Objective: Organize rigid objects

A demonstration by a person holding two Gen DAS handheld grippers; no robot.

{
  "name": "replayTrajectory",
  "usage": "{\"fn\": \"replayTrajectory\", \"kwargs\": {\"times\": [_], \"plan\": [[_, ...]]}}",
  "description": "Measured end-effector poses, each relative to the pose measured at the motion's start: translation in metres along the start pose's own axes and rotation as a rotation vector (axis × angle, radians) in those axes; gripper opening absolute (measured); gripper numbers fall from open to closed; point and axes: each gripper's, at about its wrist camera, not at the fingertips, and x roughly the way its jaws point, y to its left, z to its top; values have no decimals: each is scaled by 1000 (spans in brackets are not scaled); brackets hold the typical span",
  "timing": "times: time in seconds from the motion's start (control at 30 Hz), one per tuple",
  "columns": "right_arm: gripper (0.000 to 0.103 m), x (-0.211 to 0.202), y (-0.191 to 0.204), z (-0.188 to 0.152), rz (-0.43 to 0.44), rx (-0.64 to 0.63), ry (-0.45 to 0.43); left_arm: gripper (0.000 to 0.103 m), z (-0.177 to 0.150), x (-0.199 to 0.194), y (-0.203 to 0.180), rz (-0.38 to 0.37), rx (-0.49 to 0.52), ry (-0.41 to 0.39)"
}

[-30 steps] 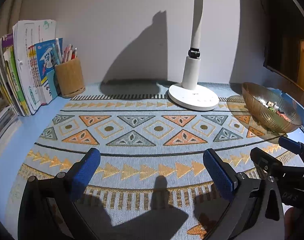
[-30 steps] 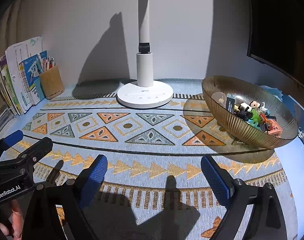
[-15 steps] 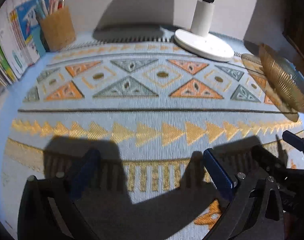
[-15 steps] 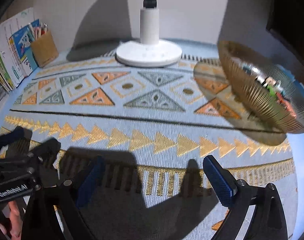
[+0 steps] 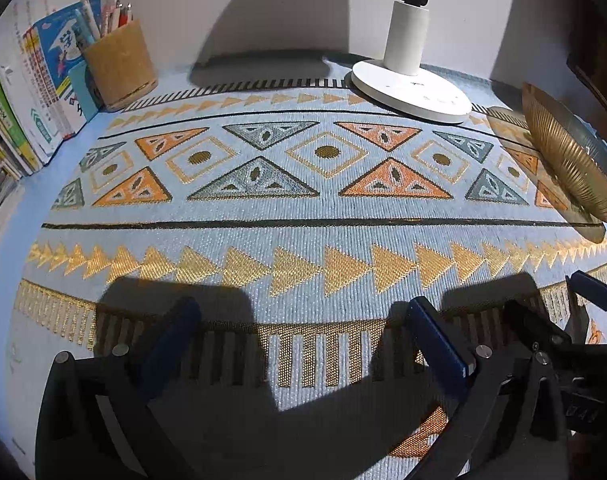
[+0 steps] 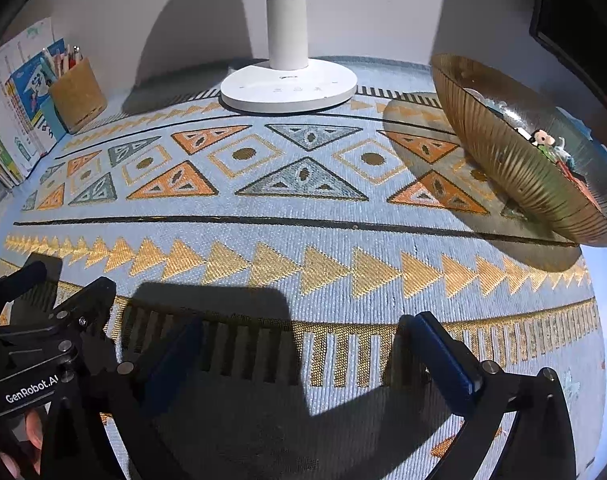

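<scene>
**Probably small, hard, light pieces wait in the bowl**

Both tools hang over the bare patterned cloth [image 6: 287, 240], holding nothing. The left gripper [image 5: 303, 344] has its jaws wide apart; the right gripper [image 6: 303, 352] is opening its jaws, with nothing between them. The task's things, small toys [image 6: 547, 142], lie in the ribbed golden bowl [image 6: 503, 160], to the right of the lamp base [image 6: 289, 88]. I judge them stiff and light, perhaps slippery. It seems best to take one across its widest firm part, from above, without touching the bowl, which looks fragile.
</scene>
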Motion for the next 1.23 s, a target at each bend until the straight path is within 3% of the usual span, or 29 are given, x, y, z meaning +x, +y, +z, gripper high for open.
{"fn": "replayTrajectory", "kwargs": {"times": [0.27, 1.23], "plan": [[103, -1, 0, -6, -1, 8, -57, 103, -1, 0, 2, -9, 14, -18], [103, -1, 1, -5, 0, 5, -58, 103, 0, 1, 0, -10, 11, -25]]}}
